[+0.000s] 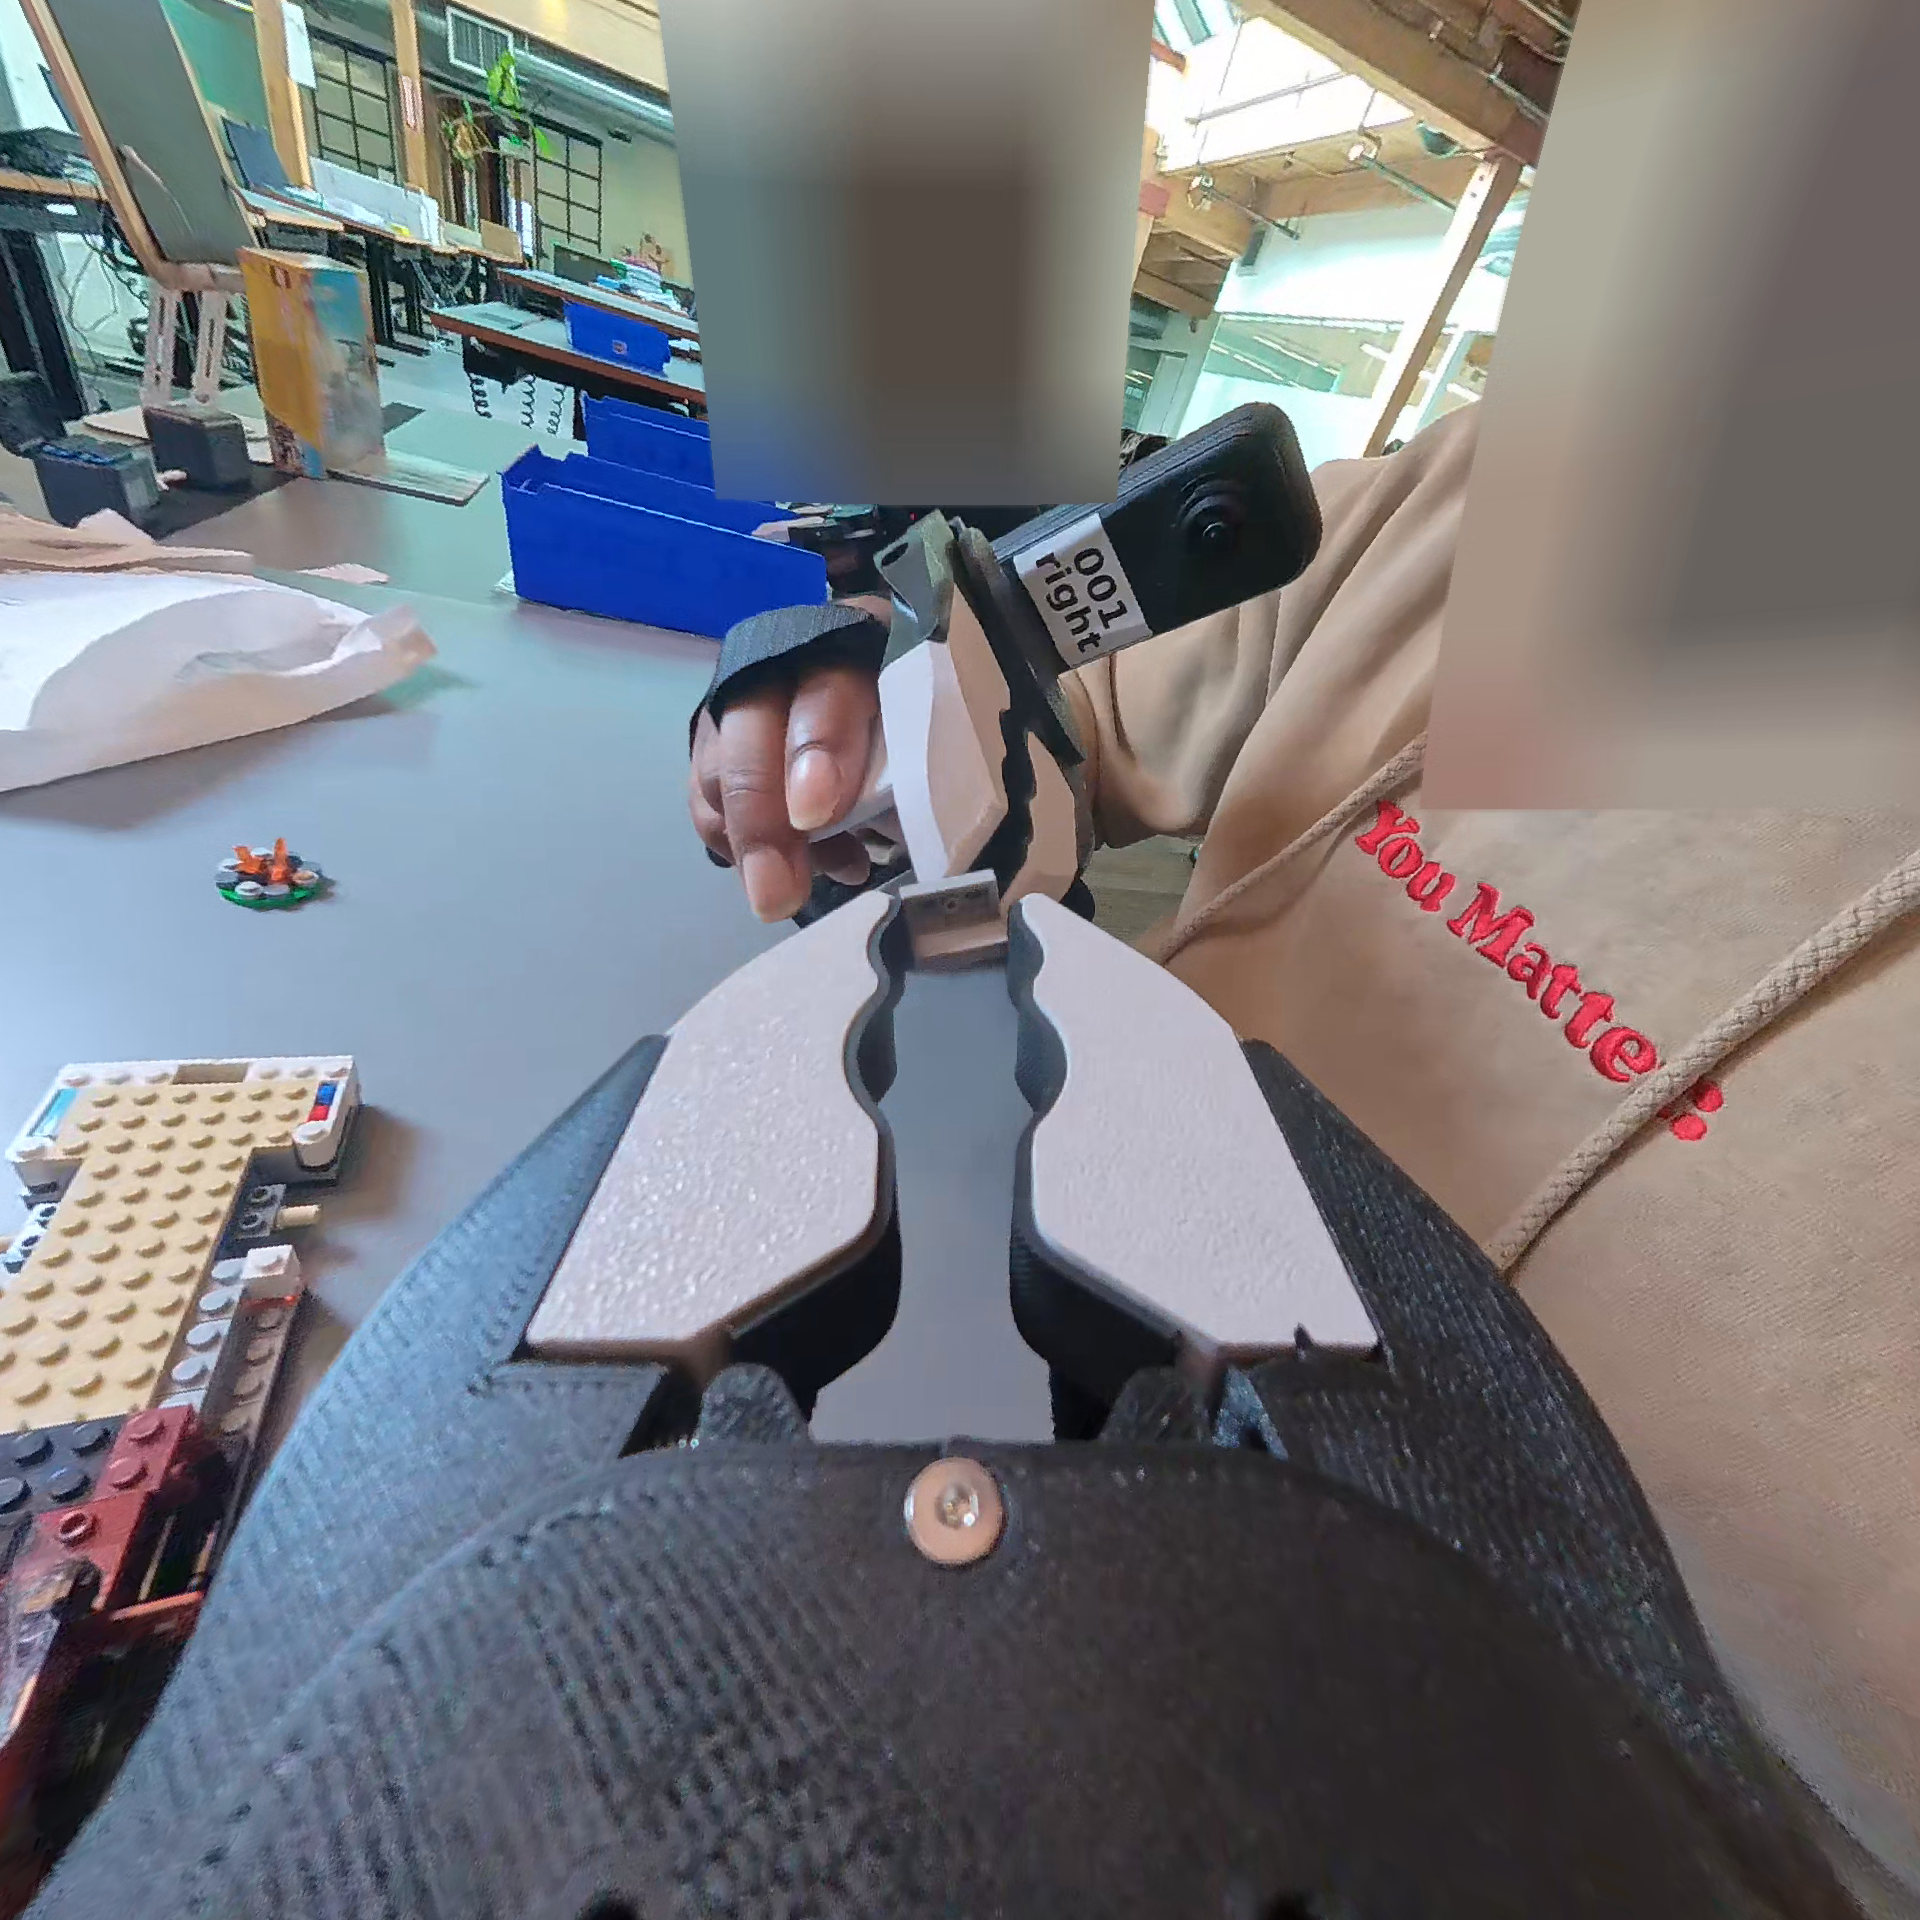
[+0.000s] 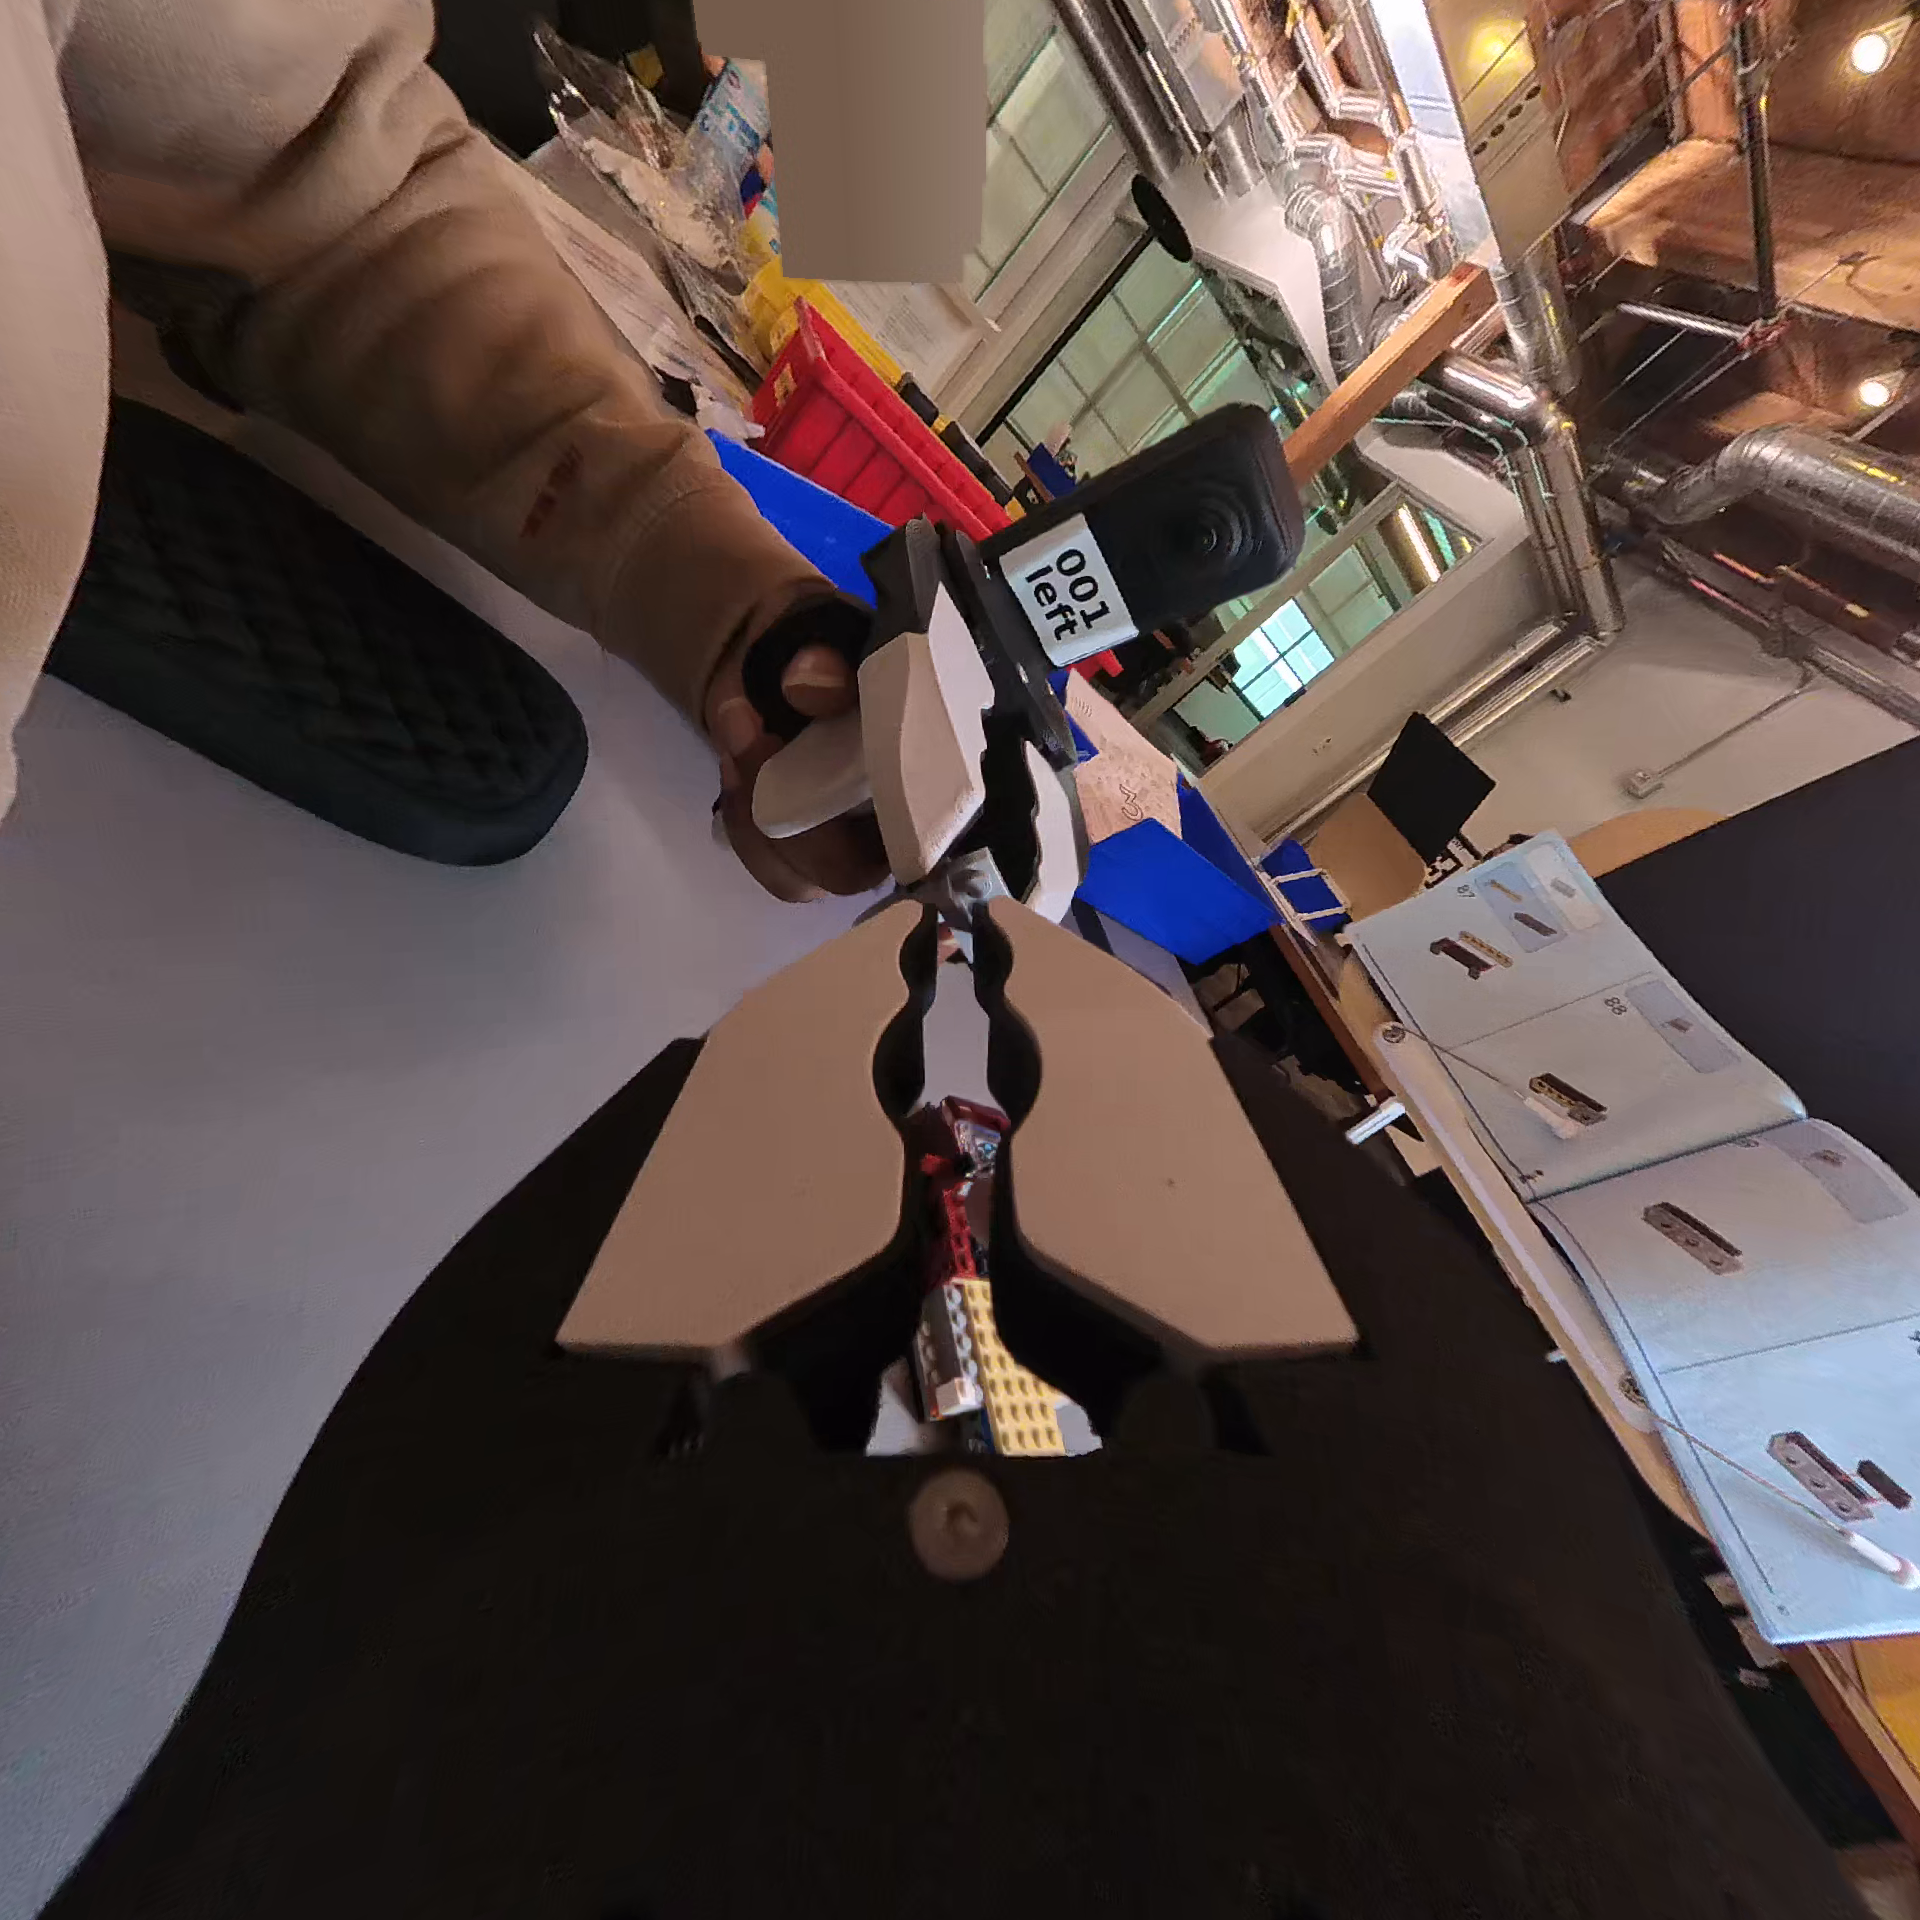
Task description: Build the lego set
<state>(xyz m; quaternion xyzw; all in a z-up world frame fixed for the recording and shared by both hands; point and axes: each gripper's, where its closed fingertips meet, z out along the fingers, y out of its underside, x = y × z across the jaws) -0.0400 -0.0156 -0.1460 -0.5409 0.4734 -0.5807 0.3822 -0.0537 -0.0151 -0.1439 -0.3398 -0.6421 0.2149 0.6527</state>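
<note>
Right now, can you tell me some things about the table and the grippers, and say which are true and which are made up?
1. The left gripper pinches a small grey brick. True.
2. The bins behind the hand are green. False: they are blue.
3. A tan studded plate lies on the table. True.
4. The tiny campfire sits on top of that plate. False: it stands alone on the table.
5. An open booklet shows in the right view. True.

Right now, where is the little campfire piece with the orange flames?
In the left wrist view, the campfire piece sits alone on the grey table, left of the left gripper, between the white paper bag and the tan brick build.
</note>
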